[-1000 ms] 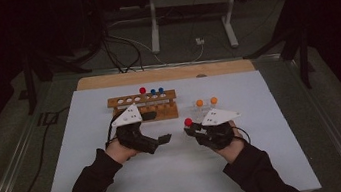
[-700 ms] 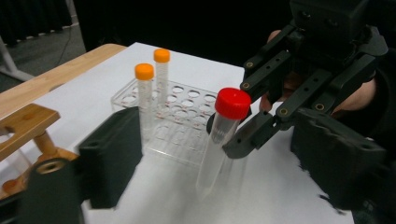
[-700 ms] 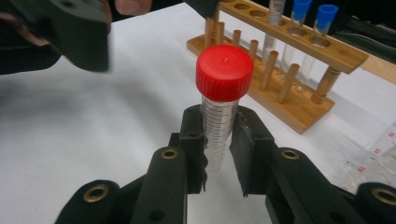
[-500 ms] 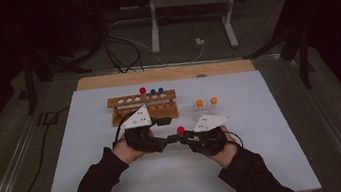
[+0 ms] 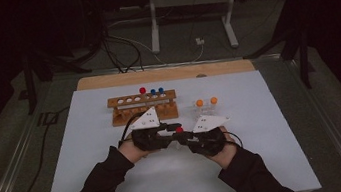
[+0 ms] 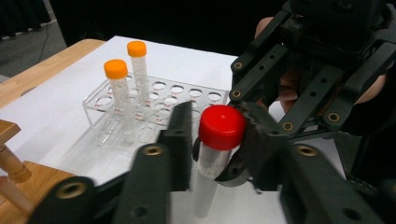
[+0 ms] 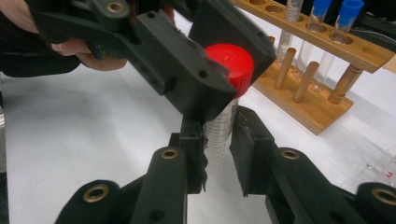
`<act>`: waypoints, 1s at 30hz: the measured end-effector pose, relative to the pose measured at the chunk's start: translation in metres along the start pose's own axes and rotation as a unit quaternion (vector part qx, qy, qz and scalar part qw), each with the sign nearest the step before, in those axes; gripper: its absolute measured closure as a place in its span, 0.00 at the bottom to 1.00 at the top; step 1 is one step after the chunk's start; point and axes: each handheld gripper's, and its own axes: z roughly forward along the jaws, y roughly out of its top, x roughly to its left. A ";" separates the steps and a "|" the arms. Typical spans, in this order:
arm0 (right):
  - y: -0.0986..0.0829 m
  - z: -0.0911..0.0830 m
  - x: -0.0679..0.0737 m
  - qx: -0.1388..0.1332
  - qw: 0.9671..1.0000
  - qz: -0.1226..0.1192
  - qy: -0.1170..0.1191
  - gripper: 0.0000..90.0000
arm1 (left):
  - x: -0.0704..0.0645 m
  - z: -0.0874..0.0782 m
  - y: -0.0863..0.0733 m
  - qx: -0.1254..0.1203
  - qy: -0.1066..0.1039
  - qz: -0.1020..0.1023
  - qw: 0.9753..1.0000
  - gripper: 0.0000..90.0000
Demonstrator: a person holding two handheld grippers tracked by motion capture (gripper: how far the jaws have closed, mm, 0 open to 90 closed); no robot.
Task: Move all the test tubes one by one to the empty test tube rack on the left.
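A clear tube with a red cap (image 5: 179, 129) is held upright just above the white mat between both grippers. My right gripper (image 7: 219, 135) is shut on the tube's clear body (image 7: 218, 133), coming from the right in the high view (image 5: 185, 136). My left gripper (image 6: 217, 128) has its jaws on either side of the red cap (image 6: 222, 126) and is shut on it. In the right gripper view the cap (image 7: 233, 63) is clamped from above. The two grippers face each other, nearly touching.
A wooden rack (image 5: 142, 100) behind the grippers holds one red-capped tube (image 5: 142, 90) and two blue-capped tubes (image 5: 157, 91). A clear plastic rack (image 6: 154, 109) to the right holds two orange-capped tubes (image 6: 116, 68). The white mat (image 5: 274, 127) spreads around both racks.
The right gripper carried the red-capped tube left and nearer to the left gripper. The two grippers came together, and the left jaws now sit on the cap.
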 end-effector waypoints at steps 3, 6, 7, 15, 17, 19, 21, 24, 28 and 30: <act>0.000 0.000 -0.001 -0.002 1.000 0.001 0.001 0.83 | 0.000 -0.001 0.001 0.000 0.003 0.005 1.000 0.79; 0.000 -0.001 -0.001 -0.004 1.000 0.003 0.000 0.81 | 0.002 -0.003 0.002 -0.001 0.002 0.003 1.000 0.79; 0.000 -0.001 -0.001 -0.003 1.000 0.005 0.003 0.79 | 0.003 -0.004 0.002 -0.001 0.006 0.003 1.000 0.79; 0.001 -0.008 -0.005 -0.025 1.000 0.011 -0.005 0.64 | 0.016 -0.024 0.005 -0.008 0.030 -0.011 0.999 0.80; 0.001 -0.010 -0.005 -0.033 0.999 0.010 -0.008 0.58 | 0.019 -0.031 0.006 -0.009 0.042 -0.013 0.999 0.80; 0.002 -0.012 -0.005 -0.043 0.999 0.011 -0.011 0.54 | 0.024 -0.038 0.008 -0.012 0.051 -0.018 0.998 0.80; 0.003 -0.014 -0.003 -0.051 0.998 0.008 -0.018 0.48 | 0.030 -0.046 0.010 -0.014 0.065 -0.020 0.998 0.80; 0.003 -0.015 -0.004 -0.057 0.998 0.009 -0.015 0.43 | 0.038 -0.057 0.013 -0.012 0.085 -0.021 0.996 0.80; 0.004 -0.014 -0.007 -0.050 0.998 0.024 0.004 0.37 | 0.050 -0.069 0.015 -0.016 0.106 -0.029 0.994 0.80; 0.003 -0.013 -0.008 -0.050 0.998 0.024 0.010 0.37 | 0.055 -0.074 0.017 -0.018 0.117 -0.031 0.992 0.80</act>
